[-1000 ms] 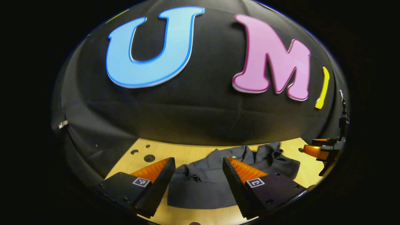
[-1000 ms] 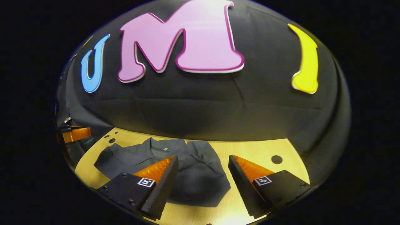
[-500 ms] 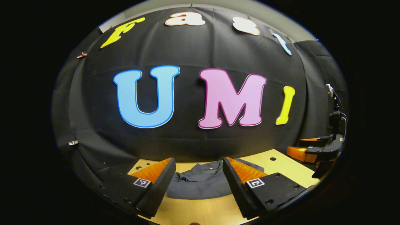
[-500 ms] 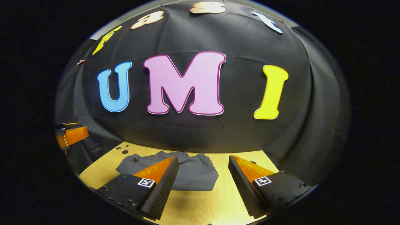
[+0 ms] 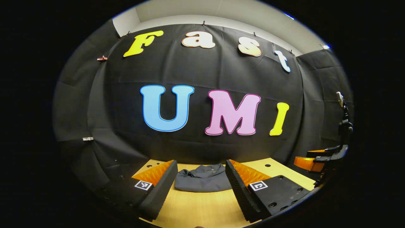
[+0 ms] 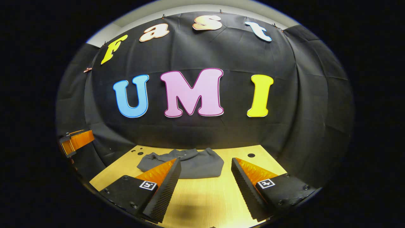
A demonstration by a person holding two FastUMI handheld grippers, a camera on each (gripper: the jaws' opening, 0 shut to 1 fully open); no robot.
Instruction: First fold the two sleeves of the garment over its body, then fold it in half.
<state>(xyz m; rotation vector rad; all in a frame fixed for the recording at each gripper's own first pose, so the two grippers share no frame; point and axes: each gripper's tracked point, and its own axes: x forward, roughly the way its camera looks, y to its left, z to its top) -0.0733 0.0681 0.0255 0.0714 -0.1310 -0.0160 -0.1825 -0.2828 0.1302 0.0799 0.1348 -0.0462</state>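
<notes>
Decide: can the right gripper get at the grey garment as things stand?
Probably yes: the right gripper is open, empty, and bare wooden table lies between it and the folded grey garment.

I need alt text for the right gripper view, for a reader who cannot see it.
A dark grey garment lies bunched on a light wooden table, near the black cloth wall behind it. In front, the right gripper is open with nothing between its two fingers. The left gripper shows at the far left edge.
</notes>
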